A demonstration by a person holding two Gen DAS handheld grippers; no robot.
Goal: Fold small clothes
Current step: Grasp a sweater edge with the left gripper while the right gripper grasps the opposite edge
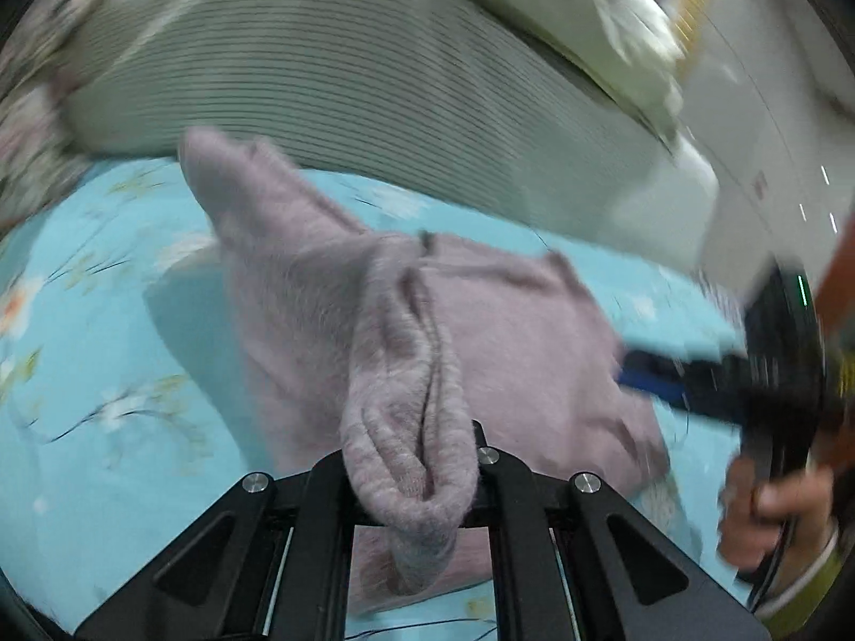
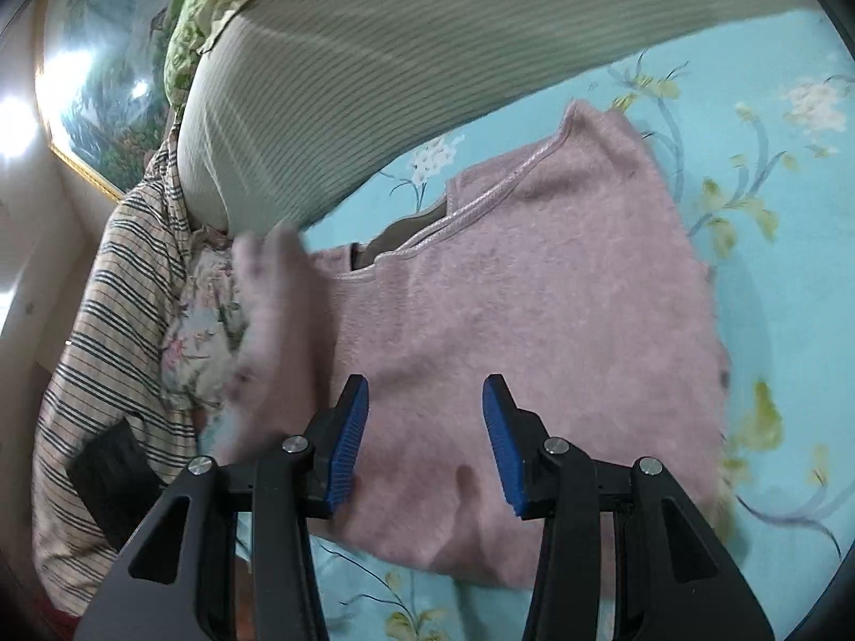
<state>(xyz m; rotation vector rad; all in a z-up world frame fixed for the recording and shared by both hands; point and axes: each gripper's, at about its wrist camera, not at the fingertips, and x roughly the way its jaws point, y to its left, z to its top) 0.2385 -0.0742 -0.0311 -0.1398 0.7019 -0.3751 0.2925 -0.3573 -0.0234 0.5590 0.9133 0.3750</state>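
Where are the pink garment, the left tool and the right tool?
pink garment [image 2: 534,288], right wrist view, flat body
left tool [image 1: 411,475], left wrist view, shut on bunched sleeve
right tool [image 2: 425,446], right wrist view, open gap over garment

Even indoor light, glare far upper left of right claw; heavy motion blur, fisheye-warped dark edges.

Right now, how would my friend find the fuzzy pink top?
Start at the blue flowered bedsheet. The fuzzy pink top lies spread on it, below the grey striped pillow. It is the only plain pink, fluffy thing there.
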